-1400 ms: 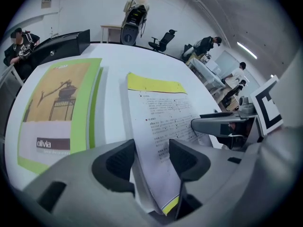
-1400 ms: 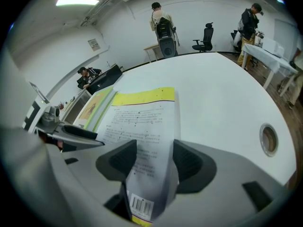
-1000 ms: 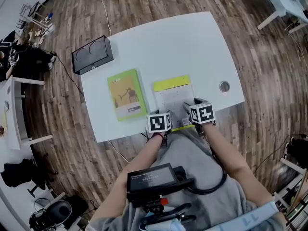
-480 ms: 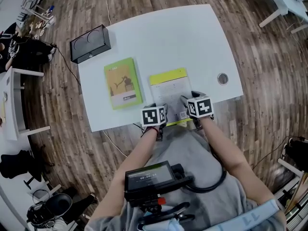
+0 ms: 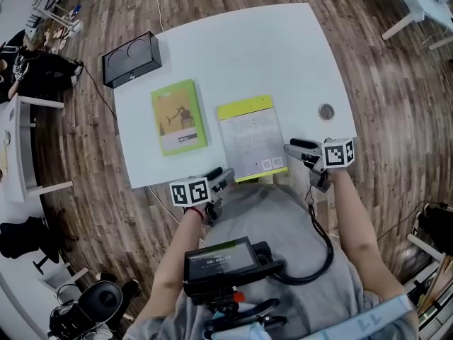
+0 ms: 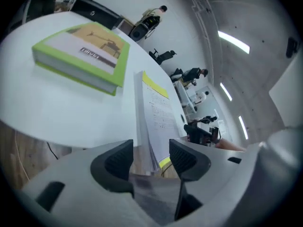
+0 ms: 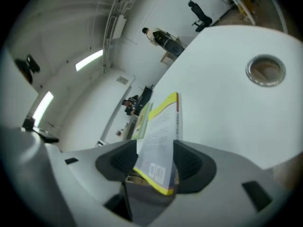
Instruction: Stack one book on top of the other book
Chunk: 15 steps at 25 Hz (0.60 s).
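Two books lie flat side by side on the white table point(image 5: 248, 48). The green book point(image 5: 178, 116) point(image 6: 85, 56) is on the left. The yellow-edged white book point(image 5: 251, 138) point(image 6: 152, 117) point(image 7: 163, 141) is on the right, and its near edge hangs a little over the table's front. My left gripper point(image 5: 221, 177) point(image 6: 150, 159) is open just off that book's near left corner. My right gripper point(image 5: 291, 149) point(image 7: 155, 162) is open beside its near right corner. In each gripper view the book's corner shows in the gap, and no pad presses on it.
A black box point(image 5: 132, 59) stands at the table's far left corner. A round cable hole point(image 5: 325, 112) point(image 7: 265, 70) is right of the white book. Wooden floor surrounds the table, with other desks at the left and top right. People stand far off in the gripper views.
Both grippers have left the white book's near edge. The left one swung out to the left, the right one to the right, and each turned inward towards the book. The books lie as before.
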### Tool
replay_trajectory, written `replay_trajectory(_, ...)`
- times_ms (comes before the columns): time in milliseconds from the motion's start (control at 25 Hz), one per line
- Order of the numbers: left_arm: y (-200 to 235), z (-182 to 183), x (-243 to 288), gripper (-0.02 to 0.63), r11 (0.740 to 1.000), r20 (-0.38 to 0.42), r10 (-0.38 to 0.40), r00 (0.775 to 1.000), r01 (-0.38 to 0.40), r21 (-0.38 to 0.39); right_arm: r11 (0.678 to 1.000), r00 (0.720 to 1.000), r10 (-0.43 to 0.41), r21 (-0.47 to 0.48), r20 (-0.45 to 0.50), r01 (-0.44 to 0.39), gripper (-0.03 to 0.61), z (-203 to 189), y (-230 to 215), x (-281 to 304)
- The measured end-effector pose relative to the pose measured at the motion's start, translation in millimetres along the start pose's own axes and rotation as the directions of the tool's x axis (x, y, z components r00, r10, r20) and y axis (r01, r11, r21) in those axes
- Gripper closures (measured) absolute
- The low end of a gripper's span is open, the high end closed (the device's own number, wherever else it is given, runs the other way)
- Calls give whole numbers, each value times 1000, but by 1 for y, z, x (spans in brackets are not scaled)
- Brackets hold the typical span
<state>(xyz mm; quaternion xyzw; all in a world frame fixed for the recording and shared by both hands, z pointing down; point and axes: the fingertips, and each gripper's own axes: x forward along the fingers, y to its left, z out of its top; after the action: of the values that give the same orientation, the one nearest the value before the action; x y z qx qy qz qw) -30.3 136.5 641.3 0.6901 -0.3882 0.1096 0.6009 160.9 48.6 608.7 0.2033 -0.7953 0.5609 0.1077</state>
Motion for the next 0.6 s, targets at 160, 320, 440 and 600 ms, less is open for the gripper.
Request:
replay_trajectory(160,-5,-27,-10,374,947,10,-264,964,261,-187,976,981,188,124,-51,-181,327,-23,3,-25)
replay_trajectory(320,-8,-34,-1,373,864,61,-404,913,403,-303,967,956,220,174,-192,-188,327,-57,-9,-22)
replay_trajectory(440,-5,-37,9,341,857,43,-437,898,430,-284,965,943,214,204,-253,-165,327,-78,-19,-15)
replay_trajectory(600,-14,-41,18,294,828,22,-496,868,481,-288,956,928,247,225,-278,-187,327,-86,-20,-7)
